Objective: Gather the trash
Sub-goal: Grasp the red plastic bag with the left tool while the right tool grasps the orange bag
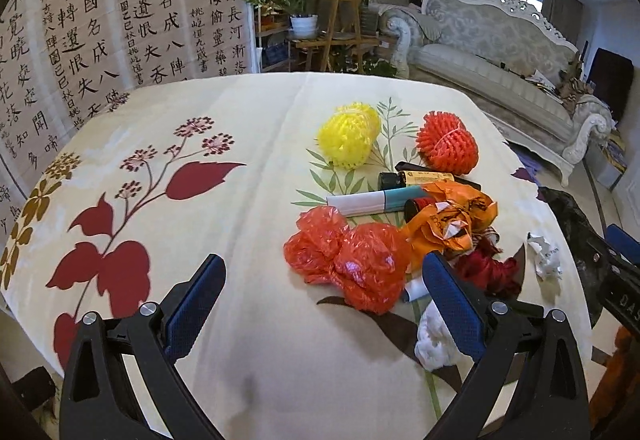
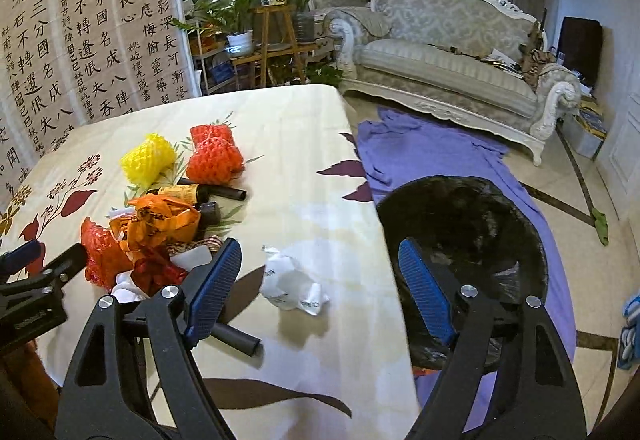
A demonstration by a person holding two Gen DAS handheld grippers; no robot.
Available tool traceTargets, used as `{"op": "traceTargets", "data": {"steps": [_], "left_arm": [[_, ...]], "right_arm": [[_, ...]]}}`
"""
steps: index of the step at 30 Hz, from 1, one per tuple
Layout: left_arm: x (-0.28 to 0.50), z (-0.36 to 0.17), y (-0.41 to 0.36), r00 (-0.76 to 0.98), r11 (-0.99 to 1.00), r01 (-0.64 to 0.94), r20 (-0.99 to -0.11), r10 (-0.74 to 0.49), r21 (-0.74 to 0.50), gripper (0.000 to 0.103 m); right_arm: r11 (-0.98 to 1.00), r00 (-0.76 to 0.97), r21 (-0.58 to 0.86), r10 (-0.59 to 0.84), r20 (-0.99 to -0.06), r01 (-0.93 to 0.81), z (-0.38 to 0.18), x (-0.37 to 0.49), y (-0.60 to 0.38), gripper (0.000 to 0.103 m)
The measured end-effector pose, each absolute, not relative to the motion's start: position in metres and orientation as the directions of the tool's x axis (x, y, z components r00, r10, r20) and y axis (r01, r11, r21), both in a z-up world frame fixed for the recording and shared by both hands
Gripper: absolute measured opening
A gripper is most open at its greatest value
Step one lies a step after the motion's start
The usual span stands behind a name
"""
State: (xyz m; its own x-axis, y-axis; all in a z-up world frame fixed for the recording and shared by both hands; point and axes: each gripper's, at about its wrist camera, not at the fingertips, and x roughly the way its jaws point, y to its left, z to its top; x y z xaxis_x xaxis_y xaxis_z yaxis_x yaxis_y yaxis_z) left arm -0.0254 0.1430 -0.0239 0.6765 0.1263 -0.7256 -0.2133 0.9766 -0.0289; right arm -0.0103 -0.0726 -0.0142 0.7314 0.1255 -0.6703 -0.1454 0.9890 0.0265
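Observation:
Trash lies piled on the flower-print tablecloth (image 1: 240,380). A crumpled red plastic bag (image 1: 348,264) sits just ahead of my left gripper (image 1: 324,266), which is open and holds nothing. Behind the bag are an orange plastic bag (image 1: 452,224), a white and teal tube (image 1: 376,201), dark bottles (image 1: 416,179), a yellow foam net (image 1: 350,137) and an orange foam net (image 1: 446,143). My right gripper (image 2: 319,246) is open over a crumpled white paper ball (image 2: 292,286); its pads stand clear of the paper. A black trash bag (image 2: 460,232) gapes beside the table edge.
A black tube (image 2: 236,340) lies under my right gripper's left finger. Dark red fabric (image 1: 488,268) and white tissue (image 1: 434,340) lie near my left gripper's right finger. A purple cloth (image 2: 420,151) covers the floor. A sofa (image 2: 452,55) and plant stands (image 2: 276,35) are beyond the table.

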Motion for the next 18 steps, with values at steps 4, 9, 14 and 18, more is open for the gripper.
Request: {"op": "traceTargets", "data": {"steps": [4,9,14,18], "left_arm": [[-0.017,-0.029,0.143,0.662,0.978,-0.206,-0.739,0.122,-0.024,0.096],[-0.011,-0.036,0.145,0.648,0.981,-0.191,-0.755,0.101,-0.032,0.072],[-0.013,-0.035,0.149,0.655,0.983,-0.173,-0.752,0.069,-0.060,0.053],[-0.018,-0.032,0.154,0.667,0.984,-0.161,-0.744,0.048,-0.081,0.042]], "right_arm": [[0.988,0.725,0.026,0.131,-0.676,-0.154,-0.015,-0.005,-0.066,0.079],[0.984,0.717,0.029,0.147,-0.682,-0.174,-0.019,-0.003,-0.058,0.079],[0.980,0.712,0.032,0.166,-0.682,-0.197,-0.020,-0.002,-0.050,0.079],[0.976,0.711,0.038,0.183,-0.679,-0.215,-0.018,-0.002,-0.042,0.079]]}}
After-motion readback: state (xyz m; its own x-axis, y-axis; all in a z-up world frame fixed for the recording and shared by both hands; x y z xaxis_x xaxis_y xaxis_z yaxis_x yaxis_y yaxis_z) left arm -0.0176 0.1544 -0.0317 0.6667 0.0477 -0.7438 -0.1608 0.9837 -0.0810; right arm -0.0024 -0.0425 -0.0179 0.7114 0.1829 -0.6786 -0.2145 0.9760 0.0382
